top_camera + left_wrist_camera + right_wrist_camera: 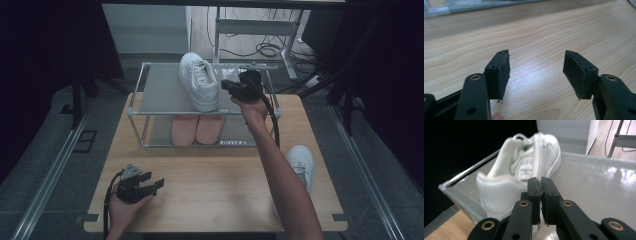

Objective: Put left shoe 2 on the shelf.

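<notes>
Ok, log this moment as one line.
stage: first shoe on rack top | right gripper: shut, empty, beside shoe | left gripper: open, over table | second shoe: on table

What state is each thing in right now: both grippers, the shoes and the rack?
Left gripper: open, nothing between its jaws, low over the table.
Right gripper: shut, empty, beside the shoe's heel.
White shoe on rack: upright on the top shelf, not gripped.
Second white shoe: on the table, partly hidden by the forearm.
Pink shoes: a pair, side by side on the lower shelf.
Rack: standing on the table.
</notes>
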Motion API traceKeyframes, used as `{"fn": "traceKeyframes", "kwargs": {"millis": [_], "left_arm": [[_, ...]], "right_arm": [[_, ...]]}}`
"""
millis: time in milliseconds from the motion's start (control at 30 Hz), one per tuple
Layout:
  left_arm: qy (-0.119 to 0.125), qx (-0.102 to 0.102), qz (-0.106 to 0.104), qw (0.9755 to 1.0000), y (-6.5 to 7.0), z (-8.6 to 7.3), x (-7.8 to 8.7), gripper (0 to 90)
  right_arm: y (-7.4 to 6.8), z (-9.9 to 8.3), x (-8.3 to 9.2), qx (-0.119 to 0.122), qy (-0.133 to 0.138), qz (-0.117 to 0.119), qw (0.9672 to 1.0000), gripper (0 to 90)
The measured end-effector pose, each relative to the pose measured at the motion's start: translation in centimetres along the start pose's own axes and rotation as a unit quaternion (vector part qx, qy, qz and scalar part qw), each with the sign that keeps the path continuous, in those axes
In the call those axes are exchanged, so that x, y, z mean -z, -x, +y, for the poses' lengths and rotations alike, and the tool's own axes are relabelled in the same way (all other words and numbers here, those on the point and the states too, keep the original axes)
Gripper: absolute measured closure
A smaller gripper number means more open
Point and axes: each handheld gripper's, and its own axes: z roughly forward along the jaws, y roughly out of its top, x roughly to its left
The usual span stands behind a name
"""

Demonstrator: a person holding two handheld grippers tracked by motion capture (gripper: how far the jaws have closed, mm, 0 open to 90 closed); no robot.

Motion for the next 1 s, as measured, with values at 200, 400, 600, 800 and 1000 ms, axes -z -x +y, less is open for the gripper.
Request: {"fn": "traceKeyframes", "kwargs": {"millis": [200, 400, 600, 800, 1000], "left_arm": [[-0.004, -0.002, 0.001, 1.0000, 0.1, 0.0, -0.1, 39.0], [-0.004, -0.001, 0.000, 1.0000, 0.1, -0.1, 0.0, 39.0], [-0.005, -0.001, 0.001, 1.0000, 0.1, 0.0, 0.0, 39.0], [-0.003, 0.000, 0.001, 1.0000, 0.1, -0.1, -0.1, 39.0], [-0.003, -0.002, 0.001, 1.0000, 0.1, -0.1, -0.1, 39.0]], "right_arm": [[0.2, -1.6, -0.4, -0.001, -0.013, 0.002, 0.9999, 89.3], [0.4, -2.8, -1.1, -0.005, -0.025, -0.002, 0.9997, 89.7], [-0.1, -3.5, -1.5, -0.005, -0.029, 0.002, 0.9996, 90.0], [-0.2, -3.5, -1.5, -0.014, -0.026, 0.005, 0.9996, 90.0], [-0.4, -3.5, -1.4, -0.018, -0.019, 0.011, 0.9996, 90.0]]}}
